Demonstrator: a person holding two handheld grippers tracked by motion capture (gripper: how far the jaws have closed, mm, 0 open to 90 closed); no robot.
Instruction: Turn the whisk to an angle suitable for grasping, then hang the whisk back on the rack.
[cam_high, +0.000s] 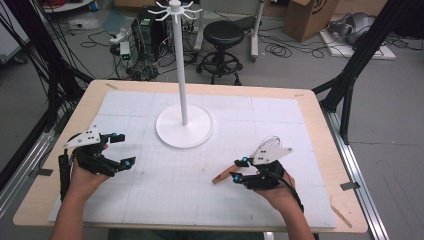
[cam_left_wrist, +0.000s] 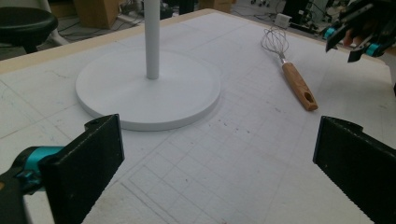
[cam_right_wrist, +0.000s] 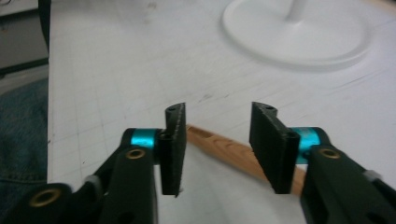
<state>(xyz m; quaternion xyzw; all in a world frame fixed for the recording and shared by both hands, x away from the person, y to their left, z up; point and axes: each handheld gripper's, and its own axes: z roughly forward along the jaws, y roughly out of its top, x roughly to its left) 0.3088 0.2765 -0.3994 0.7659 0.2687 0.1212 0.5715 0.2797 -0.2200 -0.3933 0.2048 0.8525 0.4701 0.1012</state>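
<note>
Here, the whisk is lying flat on the white gridded mat covering the wooden table, right of the white stand. The right gripper is hovering half-open above its handle, gripping nothing; the left gripper is gaping wide, empty. Cables and a black stool are cluttering the grey floor beyond.

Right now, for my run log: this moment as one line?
whisk: flat on mat | right tongs: open above handle | left tongs: open, empty

We hold our black two-jaw left gripper low at the left, its jaws spread wide and bare. Our black two-jaw right gripper hangs at the right, jaws parted and pressing on nothing, forearms entering from below.
</note>
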